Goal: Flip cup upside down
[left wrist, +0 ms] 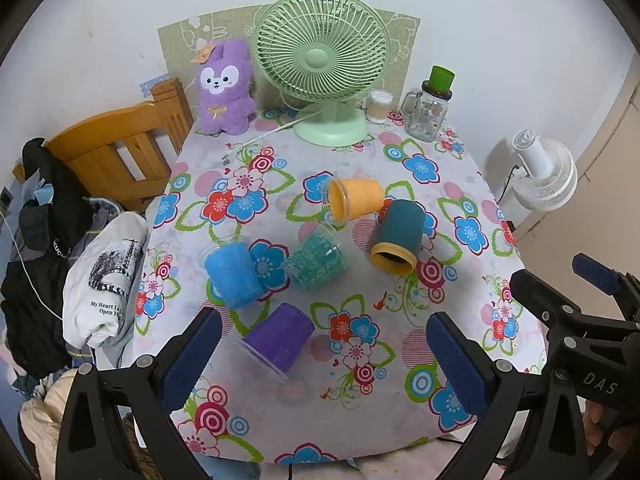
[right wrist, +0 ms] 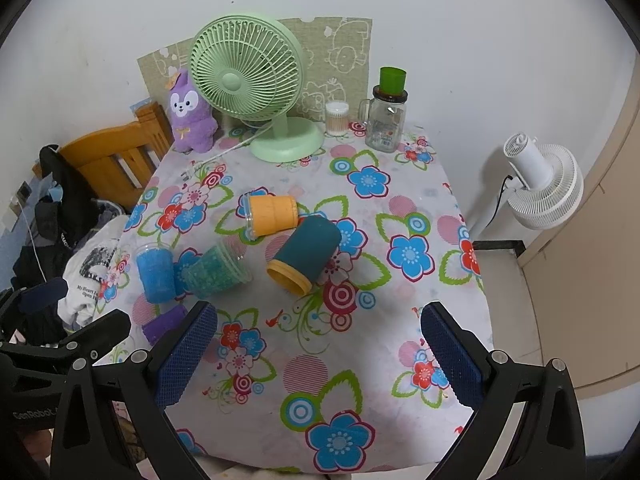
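Five plastic cups are listed lying on their sides mid-frame on the floral tablecloth (left wrist: 460,208): purple plastic cup (left wrist: 280,334) nearest, dark teal cup with yellow rim (right wrist: 306,254) beyond. Left gripper (left wrist: 324,356) and right gripper (right wrist: 320,354) are held wide open, empty. Risk judged: rounded cups may be nudged into rolling against neighbours.

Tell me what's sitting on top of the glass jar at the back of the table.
A green cup stands on the dark lid of the glass jar, its open mouth facing up. What is inside the cup cannot be seen; the jar itself looks empty through the glass.
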Motion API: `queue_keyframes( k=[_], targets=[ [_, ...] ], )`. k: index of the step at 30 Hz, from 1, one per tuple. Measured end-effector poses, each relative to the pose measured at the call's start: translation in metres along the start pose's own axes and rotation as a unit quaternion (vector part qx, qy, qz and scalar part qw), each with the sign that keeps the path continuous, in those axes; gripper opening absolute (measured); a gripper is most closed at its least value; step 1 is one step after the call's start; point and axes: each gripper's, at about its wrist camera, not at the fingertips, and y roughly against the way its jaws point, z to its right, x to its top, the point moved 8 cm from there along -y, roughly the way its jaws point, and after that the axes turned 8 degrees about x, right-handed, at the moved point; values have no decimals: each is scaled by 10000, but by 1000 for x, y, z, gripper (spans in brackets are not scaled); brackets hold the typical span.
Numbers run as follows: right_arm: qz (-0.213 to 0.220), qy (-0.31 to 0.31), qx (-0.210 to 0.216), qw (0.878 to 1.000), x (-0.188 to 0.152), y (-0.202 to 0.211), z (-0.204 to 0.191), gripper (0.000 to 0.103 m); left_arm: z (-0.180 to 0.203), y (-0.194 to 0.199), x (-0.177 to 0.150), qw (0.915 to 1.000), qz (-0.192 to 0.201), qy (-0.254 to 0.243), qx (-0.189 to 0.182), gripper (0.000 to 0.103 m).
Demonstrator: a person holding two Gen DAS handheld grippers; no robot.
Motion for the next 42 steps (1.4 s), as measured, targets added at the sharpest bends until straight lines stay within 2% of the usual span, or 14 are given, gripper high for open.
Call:
queue_keyframes(
  k=[21, 42],
  targets=[
    [-164, 41, 106, 9998, 16, -13, 2, 103, -5, -4, 11, 9999, -72, -50, 112, 103],
    [-637, 88, 81, 9979, 29, -62, 7, 103, -7, -56, 19, 9977, -639, 66, 217, 103]
  ],
)
